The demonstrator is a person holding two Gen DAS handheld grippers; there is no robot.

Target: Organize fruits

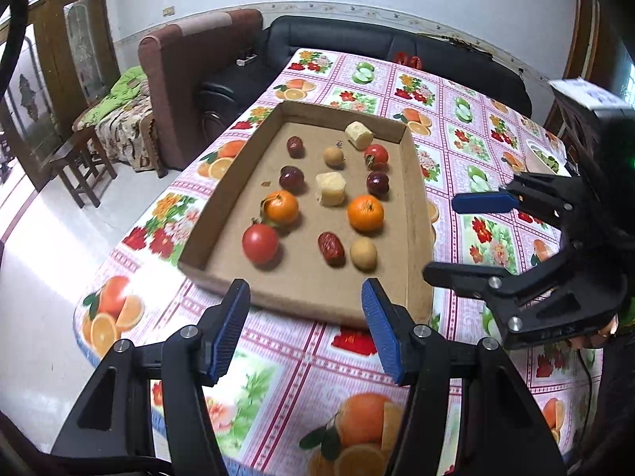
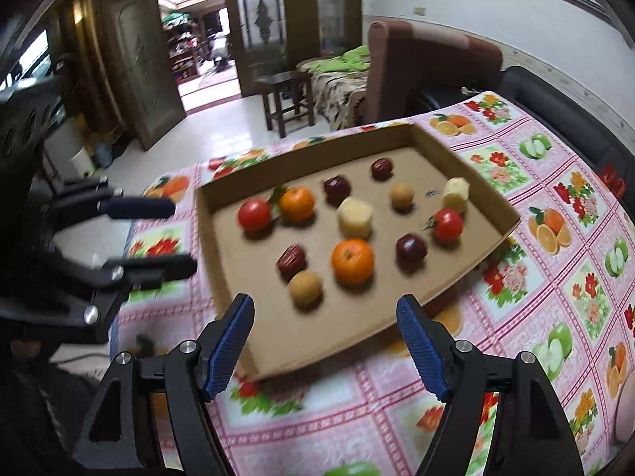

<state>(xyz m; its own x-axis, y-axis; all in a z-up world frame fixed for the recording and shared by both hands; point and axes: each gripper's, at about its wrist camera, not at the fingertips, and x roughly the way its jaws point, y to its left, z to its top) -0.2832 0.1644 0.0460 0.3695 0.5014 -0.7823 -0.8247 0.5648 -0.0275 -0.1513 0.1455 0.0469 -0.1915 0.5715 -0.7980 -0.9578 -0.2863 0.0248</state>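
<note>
Both the left gripper (image 1: 305, 329) and the right gripper (image 2: 325, 349) hover with jaws apart and nothing between them, just short of the cardboard tray's (image 1: 414, 206) near edge. The fruits lie in the tray in what look like mirrored pairs — tomatoes (image 1: 260, 243), oranges (image 1: 365, 212), dates (image 1: 331, 248) and others — so the sorting seems finished or nearly so. The counter wears a pink fruit-print cloth (image 1: 492, 238); behind it stand a dark sofa (image 1: 337, 39) and a brown armchair (image 2: 428, 67).
</note>
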